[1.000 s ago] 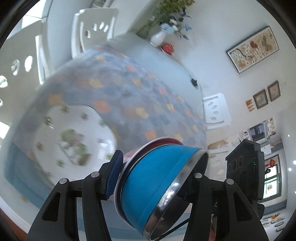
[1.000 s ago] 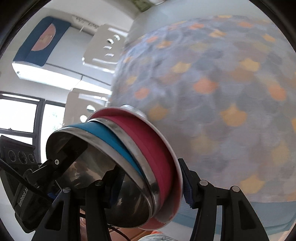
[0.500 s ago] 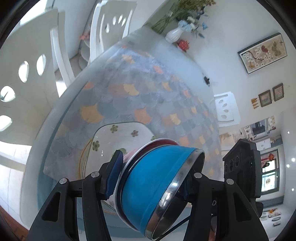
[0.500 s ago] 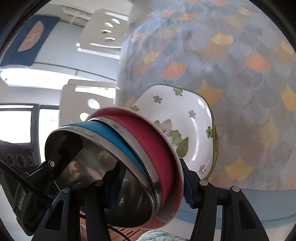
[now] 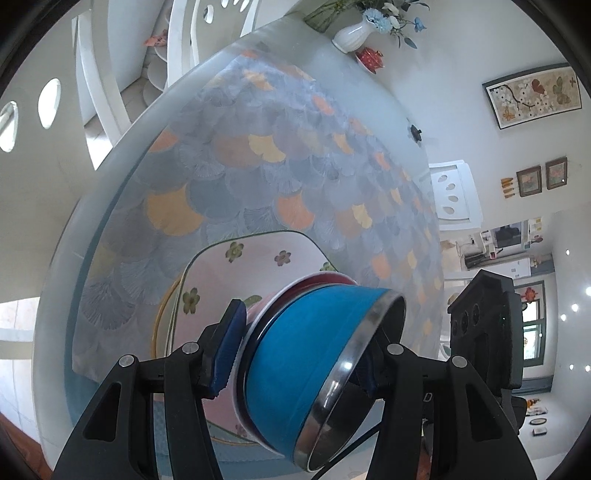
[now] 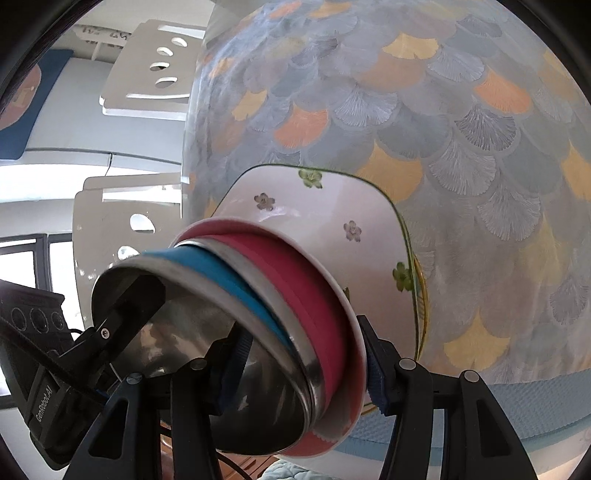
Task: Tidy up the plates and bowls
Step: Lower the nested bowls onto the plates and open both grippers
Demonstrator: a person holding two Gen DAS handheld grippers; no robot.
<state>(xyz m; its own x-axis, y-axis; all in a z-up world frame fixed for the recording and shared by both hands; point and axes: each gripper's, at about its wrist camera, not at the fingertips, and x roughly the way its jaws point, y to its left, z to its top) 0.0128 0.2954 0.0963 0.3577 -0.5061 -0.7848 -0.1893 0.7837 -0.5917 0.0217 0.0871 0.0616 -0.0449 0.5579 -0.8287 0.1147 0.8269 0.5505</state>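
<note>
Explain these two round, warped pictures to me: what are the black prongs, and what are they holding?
Each picture comes from a fisheye camera mounted on a hand-held gripper, looking along its two black fingers. One view is from the left gripper, the other from the right gripper. Together they grip one nested stack of bowls from opposite sides: a blue steel bowl sits in a red bowl, inside a white outer one. Below lies a flowered square plate on a table with a fan-patterned cloth. A vase of flowers stands at the far end.

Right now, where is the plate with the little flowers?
In both wrist views the flowered plate lies on the scale-patterned tablecloth near the table's edge, just behind the held stack of bowls.
</note>
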